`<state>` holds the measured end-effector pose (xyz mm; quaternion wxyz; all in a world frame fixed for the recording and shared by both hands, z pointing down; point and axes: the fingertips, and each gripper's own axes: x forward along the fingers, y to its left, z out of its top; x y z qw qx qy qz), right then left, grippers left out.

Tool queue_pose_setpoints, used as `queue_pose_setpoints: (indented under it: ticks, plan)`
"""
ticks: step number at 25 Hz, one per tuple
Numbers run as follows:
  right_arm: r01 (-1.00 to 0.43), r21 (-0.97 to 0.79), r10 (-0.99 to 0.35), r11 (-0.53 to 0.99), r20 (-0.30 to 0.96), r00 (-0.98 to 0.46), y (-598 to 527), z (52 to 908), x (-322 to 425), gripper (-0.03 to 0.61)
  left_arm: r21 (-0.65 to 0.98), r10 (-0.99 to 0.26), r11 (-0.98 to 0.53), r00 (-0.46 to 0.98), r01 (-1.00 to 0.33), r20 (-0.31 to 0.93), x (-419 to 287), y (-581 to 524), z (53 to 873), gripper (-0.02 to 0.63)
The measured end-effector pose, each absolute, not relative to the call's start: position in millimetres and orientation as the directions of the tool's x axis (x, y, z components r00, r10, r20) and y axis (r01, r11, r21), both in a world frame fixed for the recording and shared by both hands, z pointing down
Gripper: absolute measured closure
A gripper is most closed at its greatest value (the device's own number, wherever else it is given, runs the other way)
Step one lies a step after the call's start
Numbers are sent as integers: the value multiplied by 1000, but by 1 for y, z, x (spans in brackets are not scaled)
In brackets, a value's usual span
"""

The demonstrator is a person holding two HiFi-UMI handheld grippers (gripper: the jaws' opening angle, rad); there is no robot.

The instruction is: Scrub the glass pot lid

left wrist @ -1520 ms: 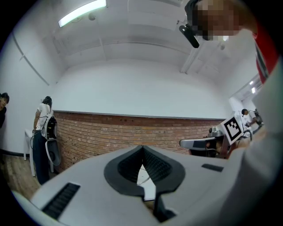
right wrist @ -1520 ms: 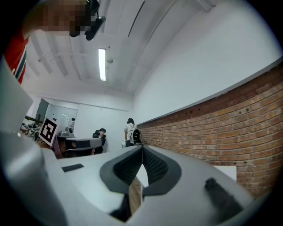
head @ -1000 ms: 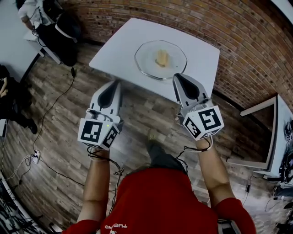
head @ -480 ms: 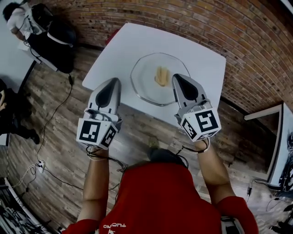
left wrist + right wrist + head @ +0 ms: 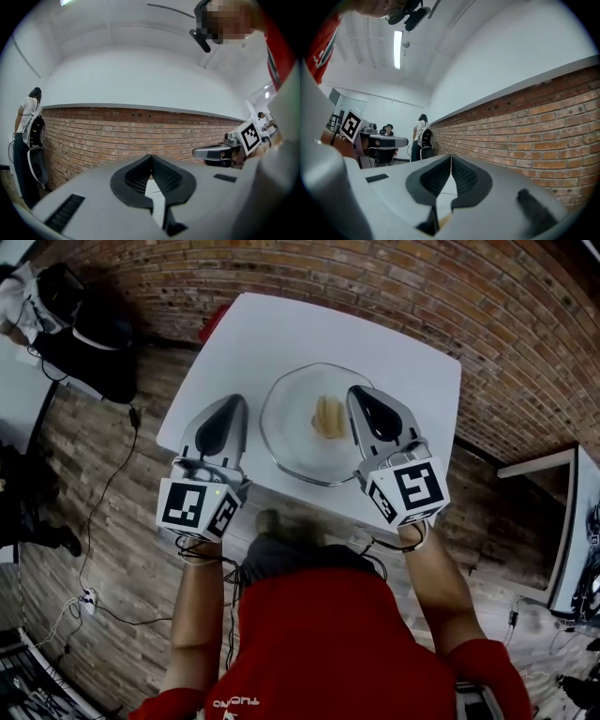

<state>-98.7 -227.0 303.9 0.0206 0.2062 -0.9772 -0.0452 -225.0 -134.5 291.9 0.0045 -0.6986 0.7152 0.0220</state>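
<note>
Two grippers, jaws pressed together on nothing
We flank the glass lid with left gripper and right gripper; we should part one pair and pin the rim before scrubbing; it lies flat on the white table, round, without a long axis.

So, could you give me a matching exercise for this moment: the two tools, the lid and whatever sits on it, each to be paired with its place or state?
Things:
1. left tool
2. right tool
3. glass pot lid
4. yellowish piece

Places and states, as the head view shows them:
A. on the lid's middle
B. shut, left of the lid, in front of the table near its left edge
C. shut, overlapping the lid's right rim
D. flat on the white table

Pairs: 1-B, 2-C, 3-D, 4-A.
</note>
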Motion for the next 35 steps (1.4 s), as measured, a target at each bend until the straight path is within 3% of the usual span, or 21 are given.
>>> queue_pose_setpoints:
  ticks: [11, 18, 24, 26, 27, 29, 35]
  plan:
    - [-569, 128, -578, 812, 41, -815, -264, 317, -153, 548, 25, -987, -158, 158, -987, 14, -287, -201, 321, 597]
    - [-730, 125, -741, 672, 109, -663, -282, 341, -168, 548, 77, -949, -303, 308, -950, 61, -316, -240, 351, 595]
    - [-791, 49, -761, 610, 315, -567, -292, 392, -163, 546, 229, -861, -404, 453, -886, 233, -313, -264, 411, 581]
    - [-807, 23, -750, 590, 387, -537, -292, 413, -157, 544, 280, -816, -426, 499, -860, 293, -307, -269, 431, 463]
    - [-814, 12, -740, 581, 423, -522, -291, 425, -153, 534, 299, -795, -428, 513, -853, 323, -305, -271, 442, 456]
    - [-822, -10, -710, 570, 498, -498, -288, 447, -146, 442, 323, -759, -421, 525, -847, 385, -301, -275, 462, 442]
    - [-826, -21, -612, 563, 662, -433, -280, 500, -133, 426, 430, -670, -344, 539, -835, 511, -289, -271, 513, 424]
